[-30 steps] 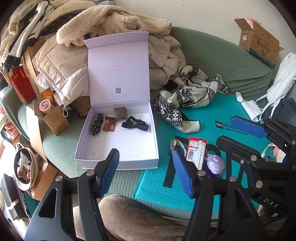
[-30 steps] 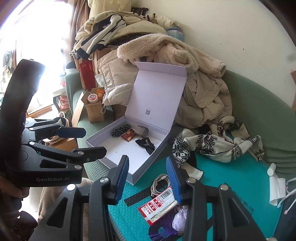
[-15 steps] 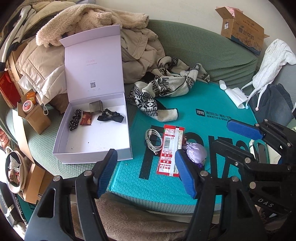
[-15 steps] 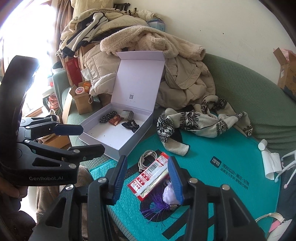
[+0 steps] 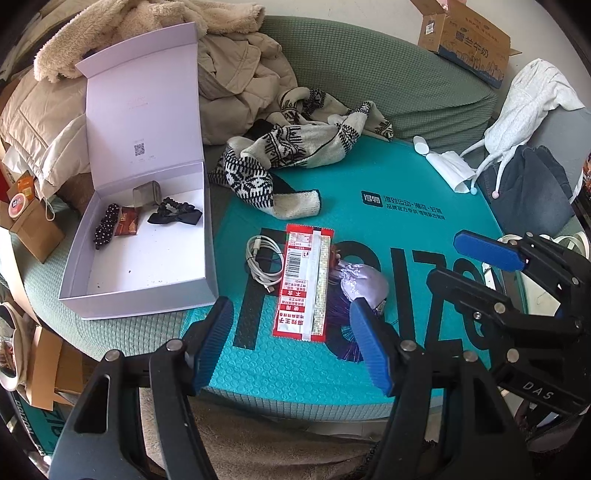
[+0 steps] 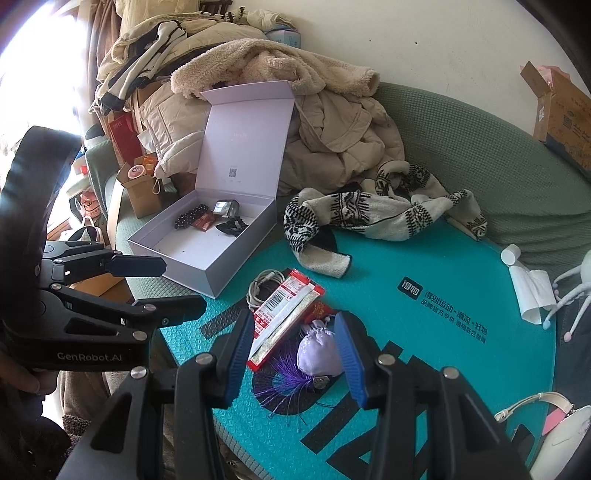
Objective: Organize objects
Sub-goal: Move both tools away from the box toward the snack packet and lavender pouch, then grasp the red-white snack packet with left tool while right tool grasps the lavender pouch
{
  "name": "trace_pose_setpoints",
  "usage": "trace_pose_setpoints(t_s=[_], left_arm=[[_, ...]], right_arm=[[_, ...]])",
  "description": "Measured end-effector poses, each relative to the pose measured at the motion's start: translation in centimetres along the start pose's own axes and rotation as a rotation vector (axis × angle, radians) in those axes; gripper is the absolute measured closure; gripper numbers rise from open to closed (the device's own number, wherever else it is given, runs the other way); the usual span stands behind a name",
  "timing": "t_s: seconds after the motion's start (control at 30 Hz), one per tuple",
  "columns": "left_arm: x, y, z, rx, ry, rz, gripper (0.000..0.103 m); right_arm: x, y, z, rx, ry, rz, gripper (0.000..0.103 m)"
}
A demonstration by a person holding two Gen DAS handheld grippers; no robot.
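An open lilac box (image 5: 110, 295) (image 6: 236, 269) sits on the green sofa and holds a beaded hair clip (image 5: 105, 225), a small red packet (image 5: 126, 226), a grey case (image 5: 147, 192) and a black bow (image 5: 176, 215). On the teal mat (image 5: 388, 229) lie a white cable (image 5: 260, 264) (image 6: 260, 286), a red-and-white packet (image 5: 303, 286) (image 6: 284, 317) and a lilac pouch with a purple tassel (image 5: 364, 278) (image 6: 317, 354). My left gripper (image 5: 291, 343) is open above the packet's near end. My right gripper (image 6: 293, 360) is open around the packet and pouch.
A patterned knit scarf (image 5: 295, 151) lies at the mat's far edge by piled coats (image 6: 332, 140). A cardboard box (image 5: 465, 33) stands on the sofa back. White tissue (image 5: 448, 166) and a hoodie (image 5: 532, 99) lie right. Small cartons (image 5: 29, 221) stand left.
Both grippers moved right and forward, away from the box and toward the items on the teal mat. Both stayed open. Nothing on the mat or in the box moved.
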State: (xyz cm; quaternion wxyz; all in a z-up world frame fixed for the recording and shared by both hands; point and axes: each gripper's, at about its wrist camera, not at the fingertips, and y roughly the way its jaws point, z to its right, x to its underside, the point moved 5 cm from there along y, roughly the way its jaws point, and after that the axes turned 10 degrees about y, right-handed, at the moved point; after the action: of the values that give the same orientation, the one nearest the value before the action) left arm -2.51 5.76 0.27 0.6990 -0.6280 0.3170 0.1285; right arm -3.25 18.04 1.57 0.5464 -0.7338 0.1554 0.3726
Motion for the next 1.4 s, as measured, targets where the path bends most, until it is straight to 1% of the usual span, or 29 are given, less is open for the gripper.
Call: trace_pose_setpoints(t_s=[0.13,0.4,0.5,0.6,0.73,0.8,0.83,1.17,1.23,1.4], left_arm=[[0.1,1.7,0.7,0.031,0.001,-0.018,0.039],[0.3,5.2,1.4,0.06,-0.004,-0.06,0.037],[0.5,6.6,1.4,0.08,-0.013,-0.075,0.037],[0.7,7.8,1.5,0.095,-0.02,-0.087,0.037],[0.9,9.4,1.5,0.1,-0.021,-0.105,0.037],[1.0,10.2,1.4,0.102,-0.021,-0.117,0.037],[1.1,10.7,1.3,0.101,-0.021,-0.123,0.037],[1.6,14.4,0.4,0.113,-0.029,-0.177,0.037],[1.7,15.2,0.5,0.121,-0.017,-0.187,0.037],[1.6,16.8,0.5,0.114,0.005,-0.207,0.037]], right_arm=[[0.7,0.8,1.2,0.002,0.026,-0.021,0.058],[2.2,3.0,2.9,-0.002,0.051,-0.073,0.058],[2.7,4.0,3.4,0.006,0.047,-0.093,0.052],[3.3,5.0,3.9,-0.003,0.054,-0.116,0.051],[3.8,6.3,4.4,-0.009,0.07,-0.142,0.051],[4.2,6.9,4.6,-0.011,0.073,-0.155,0.047],[4.3,7.2,4.8,-0.013,0.075,-0.161,0.043],[5.6,10.3,5.6,-0.017,0.1,-0.226,0.043],[5.7,10.9,5.6,-0.023,0.1,-0.232,0.043],[6.0,12.3,5.8,-0.02,0.111,-0.257,0.042]])
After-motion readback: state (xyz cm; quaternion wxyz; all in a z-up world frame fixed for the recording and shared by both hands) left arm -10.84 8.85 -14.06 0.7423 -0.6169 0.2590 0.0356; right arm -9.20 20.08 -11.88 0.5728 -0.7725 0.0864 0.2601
